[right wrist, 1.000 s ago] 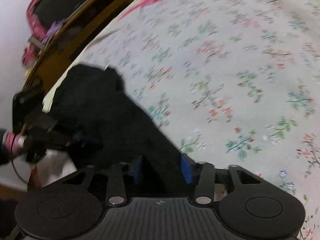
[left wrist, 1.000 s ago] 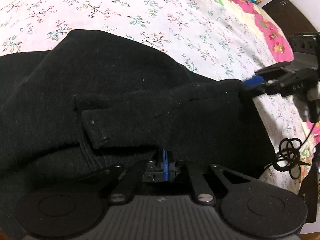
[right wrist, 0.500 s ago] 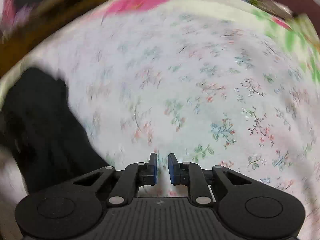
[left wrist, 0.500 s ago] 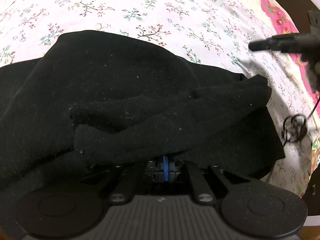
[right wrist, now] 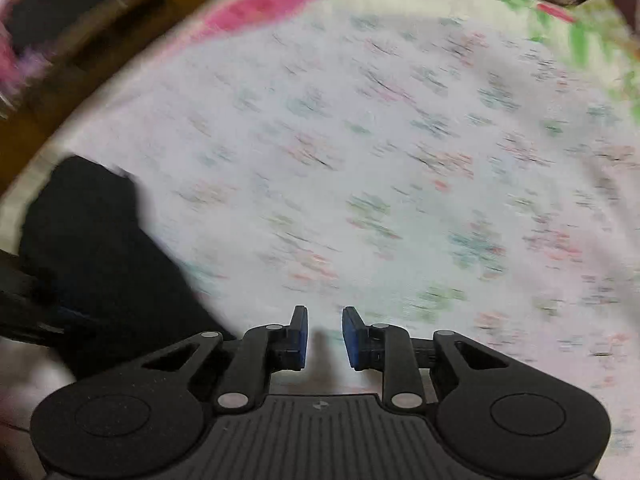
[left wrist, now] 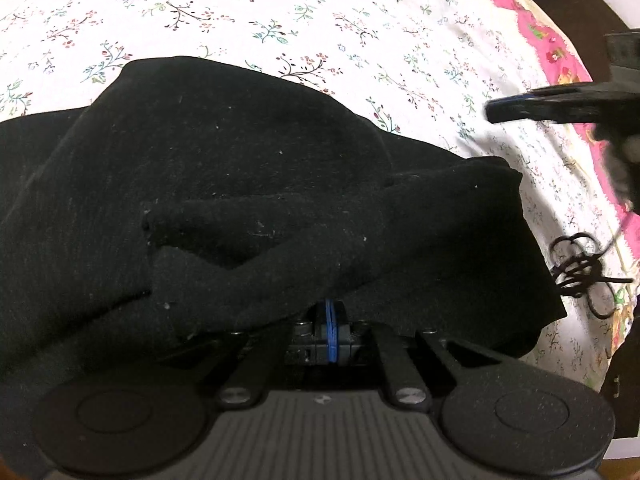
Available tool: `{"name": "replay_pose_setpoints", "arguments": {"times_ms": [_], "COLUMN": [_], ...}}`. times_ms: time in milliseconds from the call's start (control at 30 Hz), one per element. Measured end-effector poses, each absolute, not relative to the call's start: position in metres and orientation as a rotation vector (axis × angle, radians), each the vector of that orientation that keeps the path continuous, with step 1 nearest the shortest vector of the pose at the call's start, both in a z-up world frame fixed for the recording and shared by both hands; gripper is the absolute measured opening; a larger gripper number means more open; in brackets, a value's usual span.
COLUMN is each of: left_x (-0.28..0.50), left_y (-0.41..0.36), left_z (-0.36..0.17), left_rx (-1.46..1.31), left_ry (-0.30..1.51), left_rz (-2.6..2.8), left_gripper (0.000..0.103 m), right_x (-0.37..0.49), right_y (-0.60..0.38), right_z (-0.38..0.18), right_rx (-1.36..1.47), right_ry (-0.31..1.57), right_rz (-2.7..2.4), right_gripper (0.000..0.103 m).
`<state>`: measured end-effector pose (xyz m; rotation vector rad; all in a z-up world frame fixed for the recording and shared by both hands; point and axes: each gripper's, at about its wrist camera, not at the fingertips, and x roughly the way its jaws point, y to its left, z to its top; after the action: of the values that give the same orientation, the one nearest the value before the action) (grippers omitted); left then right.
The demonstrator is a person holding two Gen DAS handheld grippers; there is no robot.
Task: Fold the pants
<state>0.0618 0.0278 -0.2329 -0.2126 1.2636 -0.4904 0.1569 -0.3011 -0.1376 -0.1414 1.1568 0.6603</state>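
Note:
The black pants lie bunched on the floral bedsheet, with a folded ridge of cloth running right from my left gripper. Its blue pads are pressed together and the tips sit under that fold, shut on the pants. My right gripper hovers above the sheet, up and right of the pants' right edge, apart from the cloth. In the blurred right wrist view its jaws are opening with nothing between them, and the pants lie to its left.
A tangled black cord lies on the sheet just right of the pants. A pink patterned border runs along the sheet's far right. A wooden bed frame edges the bed beyond the pants.
My right gripper let go of the pants' edge, rose and swung away over the sheet, closing and then parting its jaws. The released edge settled onto the pile. The left gripper kept its grip.

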Motion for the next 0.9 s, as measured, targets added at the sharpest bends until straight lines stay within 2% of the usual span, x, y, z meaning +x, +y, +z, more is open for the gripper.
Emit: {"name": "replay_pose_setpoints", "arguments": {"times_ms": [133, 167, 267, 333, 400, 533, 633, 700, 800, 900], "left_x": [0.063, 0.063, 0.063, 0.063, 0.061, 0.058, 0.057, 0.057, 0.056, 0.058], "left_y": [0.031, 0.031, 0.033, 0.034, 0.033, 0.032, 0.032, 0.034, 0.036, 0.044], "left_z": [-0.234, -0.234, -0.234, -0.236, -0.236, -0.235, -0.236, -0.234, -0.235, -0.237], "left_rx": [-0.229, -0.225, -0.222, -0.233, -0.235, -0.213, -0.234, -0.239, -0.240, -0.269], "left_ry": [1.268, 1.269, 1.263, 1.261, 1.262, 1.244, 1.237, 1.236, 1.231, 1.240], "left_rz": [-0.492, -0.496, -0.506, -0.502, -0.497, -0.507, -0.508, -0.511, -0.520, -0.530], "left_gripper": [0.018, 0.018, 0.018, 0.018, 0.018, 0.018, 0.018, 0.018, 0.018, 0.018], "right_x": [0.120, 0.110, 0.101, 0.117, 0.139, 0.154, 0.126, 0.106, 0.077, 0.043], "right_y": [-0.285, -0.285, -0.285, -0.284, -0.284, -0.292, -0.286, -0.292, -0.321, -0.323], "right_z": [-0.126, -0.128, -0.148, -0.171, -0.189, -0.176, -0.147, -0.138, -0.131, -0.139], "right_rx": [-0.052, -0.011, -0.008, 0.051, 0.067, 0.168, 0.039, 0.030, 0.160, 0.278], "right_ry": [1.250, 1.288, 1.316, 1.302, 1.232, 1.170, 1.169, 1.213, 1.268, 1.286], "right_rz": [0.860, 0.892, 0.780, 0.677, 0.552, 0.474, 0.531, 0.524, 0.487, 0.446], "right_gripper": [0.021, 0.016, 0.015, 0.000, 0.000, 0.005, 0.023, 0.024, 0.024, 0.035]}}
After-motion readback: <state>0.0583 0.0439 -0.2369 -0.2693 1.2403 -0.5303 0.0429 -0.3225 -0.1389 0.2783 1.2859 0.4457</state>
